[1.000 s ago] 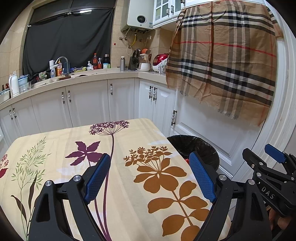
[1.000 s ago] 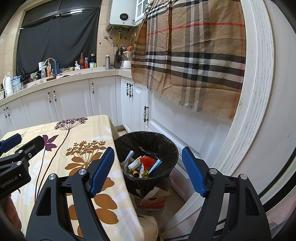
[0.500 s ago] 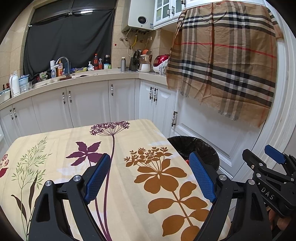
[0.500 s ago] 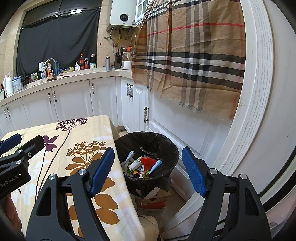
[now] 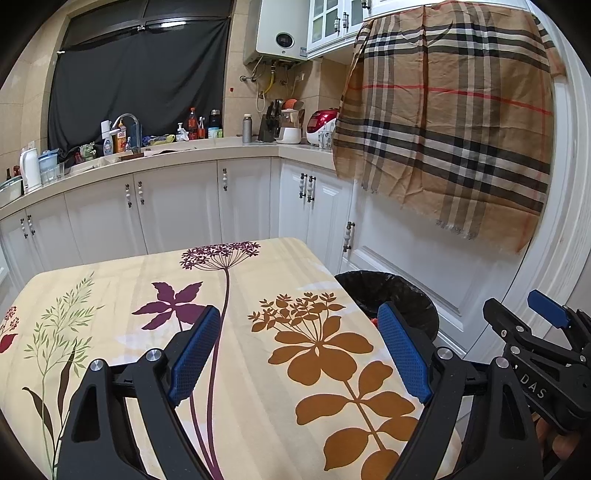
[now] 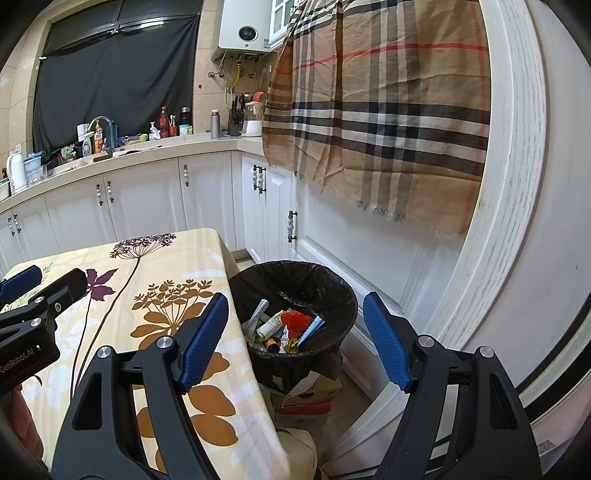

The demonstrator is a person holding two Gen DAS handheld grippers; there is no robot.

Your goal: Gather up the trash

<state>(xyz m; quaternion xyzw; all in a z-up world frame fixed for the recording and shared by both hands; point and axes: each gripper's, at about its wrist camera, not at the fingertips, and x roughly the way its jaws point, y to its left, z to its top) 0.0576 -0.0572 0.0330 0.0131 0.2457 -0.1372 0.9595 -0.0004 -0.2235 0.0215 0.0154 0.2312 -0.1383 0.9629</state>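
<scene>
Bin point(image 6: 295, 280) beside table edge point(image 6: 236, 332), claws empty

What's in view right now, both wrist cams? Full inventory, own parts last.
table: one, cream floral cloth, foreground, nothing on it
trash bin: one, black liner, on the floor off the table's right edge
trash: several wrappers, one red piece, inside the bin
cardboard box: one, brown, under the bin
plaid cloth: one, tan check, hung over the white door on the right
cabinets: white row under the counter
counter clutter: bottles, kettle, knife block, red cooker, along the back wall
water heater: one, white, on the wall
black curtain: one, over the window
left gripper: blue fingers apart, empty, over the table
right gripper: blue fingers apart, empty, aimed at the bin
</scene>
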